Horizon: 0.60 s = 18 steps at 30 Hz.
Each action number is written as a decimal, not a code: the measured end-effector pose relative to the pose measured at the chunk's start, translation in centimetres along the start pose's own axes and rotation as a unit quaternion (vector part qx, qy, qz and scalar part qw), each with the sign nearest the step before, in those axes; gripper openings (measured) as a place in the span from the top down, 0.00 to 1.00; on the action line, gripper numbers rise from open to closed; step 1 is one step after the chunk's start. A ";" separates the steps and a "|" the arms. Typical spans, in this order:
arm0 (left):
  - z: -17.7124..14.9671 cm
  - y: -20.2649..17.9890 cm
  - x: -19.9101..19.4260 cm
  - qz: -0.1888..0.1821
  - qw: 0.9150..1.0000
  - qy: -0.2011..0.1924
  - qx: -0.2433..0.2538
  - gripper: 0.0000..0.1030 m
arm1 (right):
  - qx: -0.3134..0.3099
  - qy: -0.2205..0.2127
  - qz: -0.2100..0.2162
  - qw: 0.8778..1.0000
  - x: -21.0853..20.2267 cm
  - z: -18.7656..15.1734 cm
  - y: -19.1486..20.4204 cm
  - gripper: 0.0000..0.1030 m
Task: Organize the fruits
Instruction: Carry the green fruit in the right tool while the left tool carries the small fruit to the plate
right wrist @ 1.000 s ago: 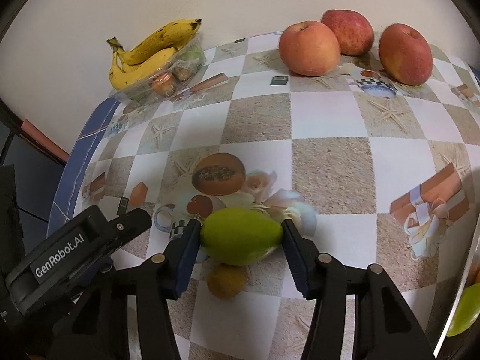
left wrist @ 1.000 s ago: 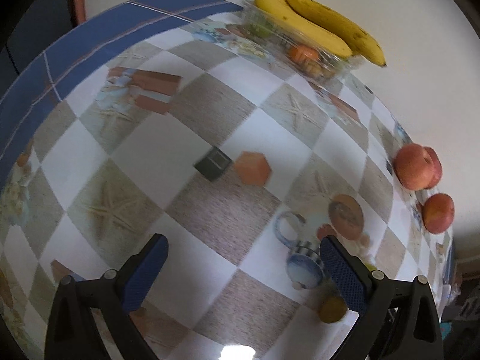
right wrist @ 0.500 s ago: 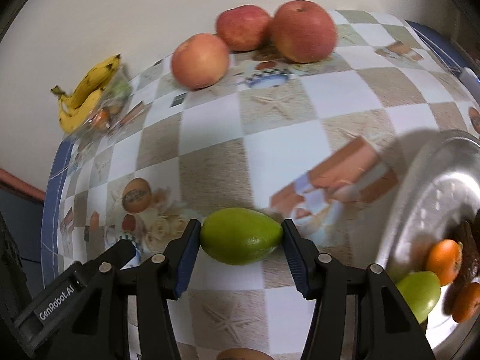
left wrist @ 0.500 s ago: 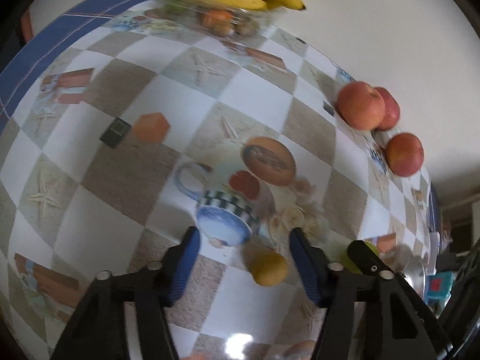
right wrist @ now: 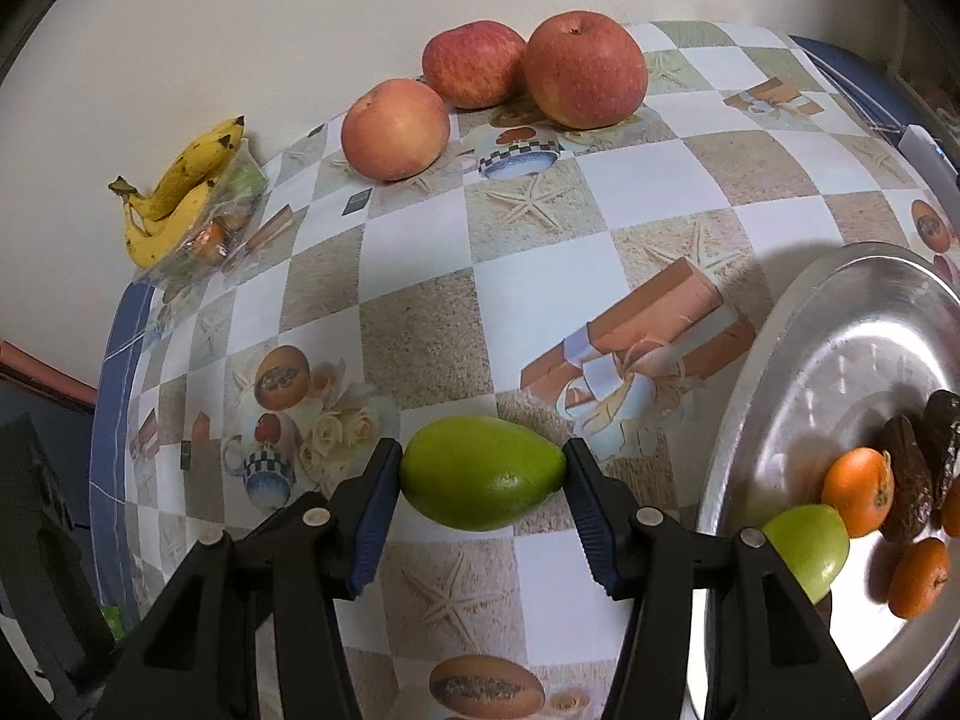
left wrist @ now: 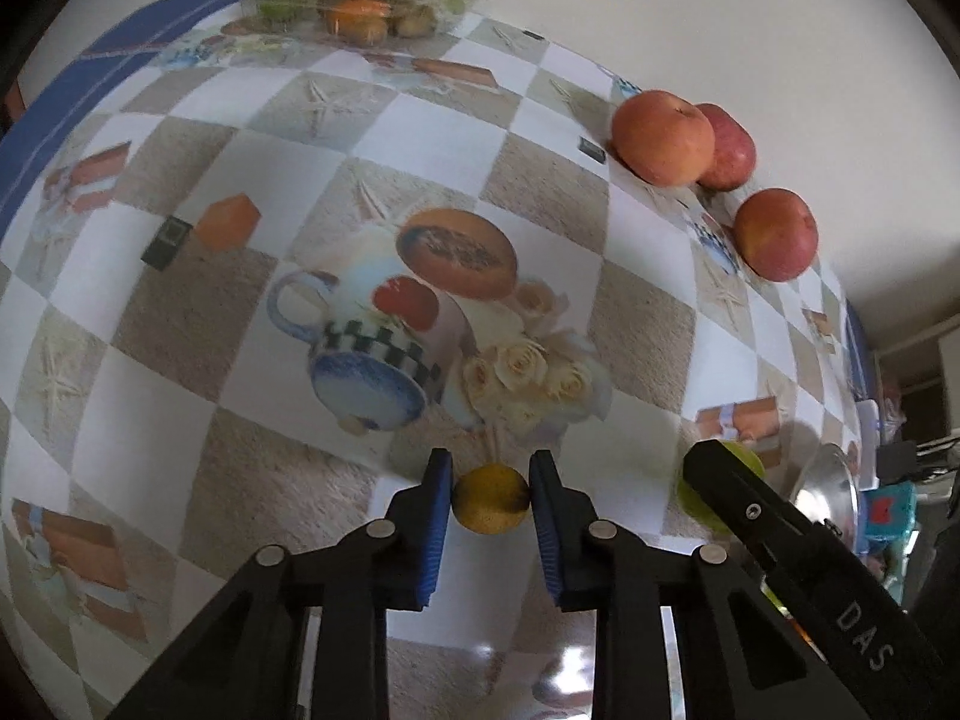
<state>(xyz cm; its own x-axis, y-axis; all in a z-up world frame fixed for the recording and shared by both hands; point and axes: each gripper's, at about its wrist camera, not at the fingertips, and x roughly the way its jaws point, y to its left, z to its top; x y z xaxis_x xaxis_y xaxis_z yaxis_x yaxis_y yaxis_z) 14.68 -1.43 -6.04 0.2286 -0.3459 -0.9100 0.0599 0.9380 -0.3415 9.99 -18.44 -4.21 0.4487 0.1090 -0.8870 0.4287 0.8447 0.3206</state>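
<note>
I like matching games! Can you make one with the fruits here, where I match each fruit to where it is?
Things:
1. green fruit
2. small yellow fruit
3. bananas
4. oranges

Places:
A. on the metal tray
B. in the left gripper
C. on the clear box
D. in the right gripper

Pairs: 1-D, 2-B, 3-C, 4-A
</note>
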 end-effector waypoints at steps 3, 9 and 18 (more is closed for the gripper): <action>-0.3 -0.2 -0.6 -0.004 1.000 -0.005 -0.001 0.73 | -0.009 -0.003 -0.002 1.000 -0.7 -0.4 0.3 0.45; -0.8 -1.7 -2.7 -0.024 0.999 -0.025 0.016 0.73 | -0.003 -0.012 0.001 1.000 -2.5 -1.3 -0.5 0.45; -3.0 -7.4 -4.8 -0.059 0.993 -0.038 0.094 0.73 | 0.016 -0.042 -0.010 0.999 -7.0 -2.3 -4.3 0.45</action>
<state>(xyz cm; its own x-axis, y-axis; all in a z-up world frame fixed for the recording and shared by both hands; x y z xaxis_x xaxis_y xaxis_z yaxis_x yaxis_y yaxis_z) 10.27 -6.75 0.20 0.2812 -0.4580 -0.8433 0.2688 0.8812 -0.3890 3.24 -21.60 -0.10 0.5030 0.0461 -0.8630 0.4623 0.8294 0.3137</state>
